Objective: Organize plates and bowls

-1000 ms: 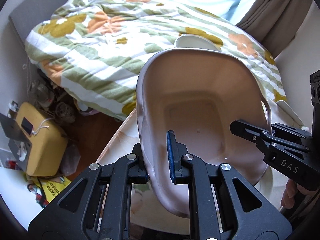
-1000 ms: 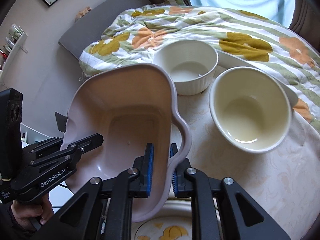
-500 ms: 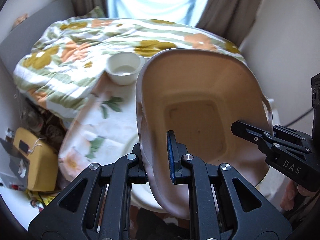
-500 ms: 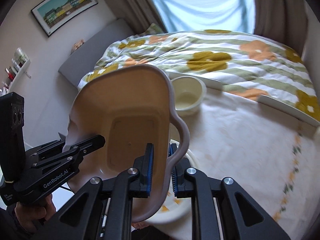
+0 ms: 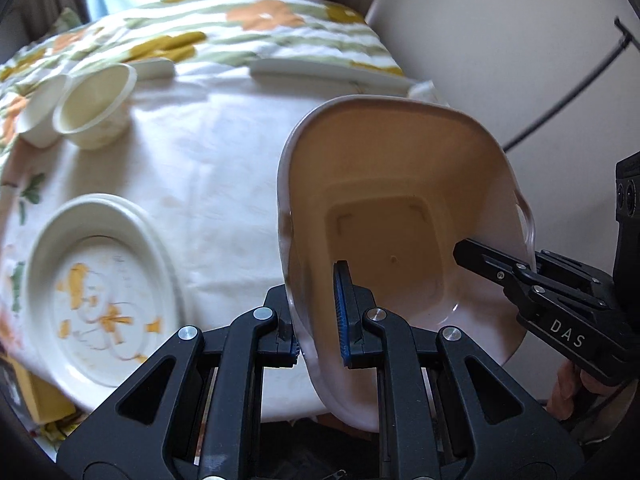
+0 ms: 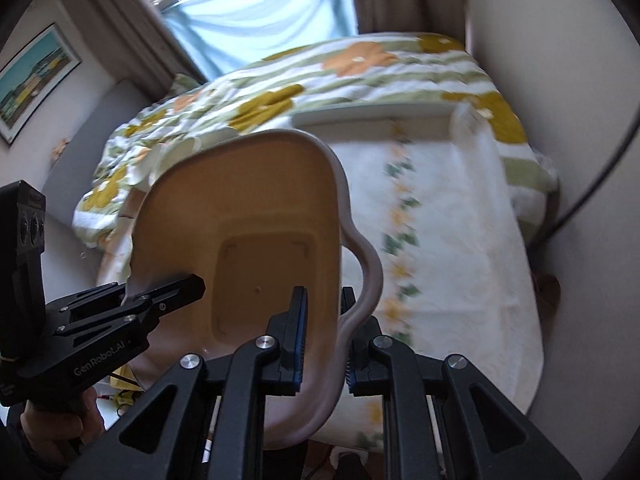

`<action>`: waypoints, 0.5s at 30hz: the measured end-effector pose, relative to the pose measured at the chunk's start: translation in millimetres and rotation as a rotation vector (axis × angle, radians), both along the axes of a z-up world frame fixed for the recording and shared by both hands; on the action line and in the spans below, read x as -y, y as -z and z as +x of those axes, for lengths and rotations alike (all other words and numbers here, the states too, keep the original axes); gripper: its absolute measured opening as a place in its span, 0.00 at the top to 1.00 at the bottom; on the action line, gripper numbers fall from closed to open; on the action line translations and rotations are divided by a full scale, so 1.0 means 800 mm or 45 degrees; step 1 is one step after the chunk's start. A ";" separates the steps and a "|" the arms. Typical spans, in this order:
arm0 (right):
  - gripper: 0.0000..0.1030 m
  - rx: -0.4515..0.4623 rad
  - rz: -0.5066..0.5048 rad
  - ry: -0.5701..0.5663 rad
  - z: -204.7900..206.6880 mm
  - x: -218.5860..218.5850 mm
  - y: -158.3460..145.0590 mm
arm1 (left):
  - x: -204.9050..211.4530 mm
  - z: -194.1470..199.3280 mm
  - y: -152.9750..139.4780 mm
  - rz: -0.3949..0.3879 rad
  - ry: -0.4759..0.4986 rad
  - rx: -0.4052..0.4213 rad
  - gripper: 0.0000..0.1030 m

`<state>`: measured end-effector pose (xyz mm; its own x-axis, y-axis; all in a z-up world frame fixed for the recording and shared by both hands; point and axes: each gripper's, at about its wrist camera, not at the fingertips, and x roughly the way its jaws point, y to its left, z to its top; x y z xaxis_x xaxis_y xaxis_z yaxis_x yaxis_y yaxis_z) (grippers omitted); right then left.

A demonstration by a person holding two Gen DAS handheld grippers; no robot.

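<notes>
A large pale pink basin [image 5: 392,208] with a moulded handle hangs in the air above the table, held by both grippers. My left gripper [image 5: 318,316] is shut on its left rim. My right gripper [image 6: 324,336] is shut on its right wall beside the handle [image 6: 366,276]; the basin [image 6: 248,232] fills that view's centre. A cream oval plate [image 5: 96,292] with orange flowers lies on the table at the left. Two cream bowls [image 5: 94,110] stand at the far left.
The table wears a white floral cloth [image 5: 216,168]. A bed with a flowered quilt [image 6: 320,76] lies behind it. White flat trays [image 5: 320,70] sit along the table's far edge. A white wall [image 5: 500,40] and a black cable [image 5: 568,92] are on the right.
Both grippers have swung to the right with the basin. The plate and bowls have slid to the left of view, and the right wall has come into view.
</notes>
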<state>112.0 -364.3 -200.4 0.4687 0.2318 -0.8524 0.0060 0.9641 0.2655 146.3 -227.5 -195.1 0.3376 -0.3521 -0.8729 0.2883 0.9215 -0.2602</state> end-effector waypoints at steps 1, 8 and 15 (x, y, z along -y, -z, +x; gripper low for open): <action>0.86 -0.013 -0.007 0.014 0.000 0.007 0.009 | 0.014 0.000 0.009 0.003 0.021 -0.013 0.89; 0.86 -0.094 0.007 0.079 0.008 0.043 0.061 | 0.059 0.013 0.072 0.025 0.080 -0.123 0.89; 0.86 -0.084 0.054 0.095 -0.004 0.058 0.082 | 0.063 0.024 0.091 0.062 0.109 -0.126 0.88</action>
<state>108.6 -410.4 -265.7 0.4291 0.2345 -0.8723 0.0965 0.9483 0.3024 165.8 -277.7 -268.0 0.2196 -0.3323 -0.9173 0.3415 0.9069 -0.2468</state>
